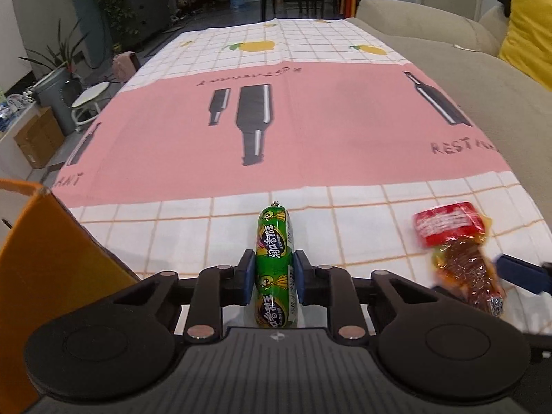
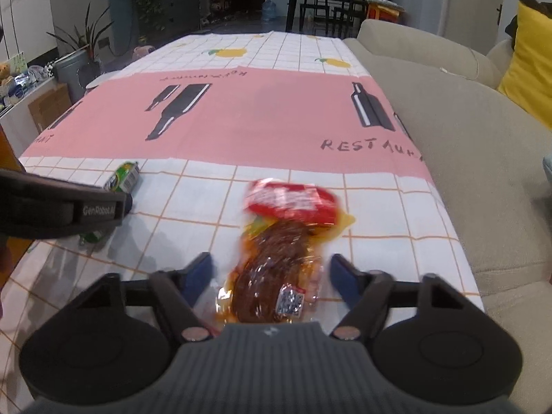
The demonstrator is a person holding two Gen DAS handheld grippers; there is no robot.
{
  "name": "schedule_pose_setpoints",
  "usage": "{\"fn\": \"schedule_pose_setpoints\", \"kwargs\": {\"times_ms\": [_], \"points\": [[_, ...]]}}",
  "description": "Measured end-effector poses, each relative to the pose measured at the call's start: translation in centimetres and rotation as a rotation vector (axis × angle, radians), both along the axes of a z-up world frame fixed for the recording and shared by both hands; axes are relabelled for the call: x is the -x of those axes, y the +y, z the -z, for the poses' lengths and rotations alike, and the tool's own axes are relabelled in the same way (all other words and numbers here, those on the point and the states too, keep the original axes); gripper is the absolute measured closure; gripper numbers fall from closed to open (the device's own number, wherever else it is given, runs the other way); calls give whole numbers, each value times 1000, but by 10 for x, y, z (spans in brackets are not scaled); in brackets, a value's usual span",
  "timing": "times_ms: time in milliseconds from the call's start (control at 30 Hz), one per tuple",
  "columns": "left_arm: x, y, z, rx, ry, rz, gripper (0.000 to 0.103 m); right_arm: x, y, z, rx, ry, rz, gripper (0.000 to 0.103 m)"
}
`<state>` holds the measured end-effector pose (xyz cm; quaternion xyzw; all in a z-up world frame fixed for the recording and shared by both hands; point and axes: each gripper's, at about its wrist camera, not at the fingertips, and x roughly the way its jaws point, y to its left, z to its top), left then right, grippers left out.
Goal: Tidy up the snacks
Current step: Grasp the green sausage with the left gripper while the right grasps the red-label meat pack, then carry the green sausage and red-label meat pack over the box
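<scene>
So the left gripper [image 1: 274, 277] is clamping the green sausage stick [image 1: 274, 269] across its middle, pads touching both sides, down at the near edge of the tablecloth [image 1: 310, 120]. The right gripper [image 2: 270, 276] is straddling the red-topped meat snack pack [image 2: 276, 258] with jaws spread wide, not touching yet. Looks like the pick-up stage. Next it's probably squeezing shut, then carrying both toward the orange box [image 1: 41, 258] on the left.
</scene>
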<state>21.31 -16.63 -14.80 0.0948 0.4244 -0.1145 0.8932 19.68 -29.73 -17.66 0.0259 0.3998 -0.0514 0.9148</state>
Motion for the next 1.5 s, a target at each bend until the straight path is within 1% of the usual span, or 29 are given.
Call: {"fn": "schedule_pose_setpoints", "kwargs": {"times_ms": [267,500,667,767,933,1133,1333,1500], "points": [[31,3,-1,51,34,32,78,13,-1,-5,-11,28,-10,49],[58,15,-5,96,74,3,78,36,0,-10,-57,72,-22,51],[79,26,-17,141,71,-4,78,54,1,-16,-118,109,-16,51],[92,34,-29,170,70,-11,78,66,1,-23,-150,112,2,51],[110,46,-55,228,68,-21,78,91,8,-44,-191,84,-2,52],[131,63,-95,282,33,-34,78,123,20,-76,-232,20,-25,51],[143,83,-126,294,-16,-45,78,147,40,-112,-253,-59,-68,51],[149,103,-148,279,-58,-37,78,157,62,-141,-243,-116,-129,51]]}}
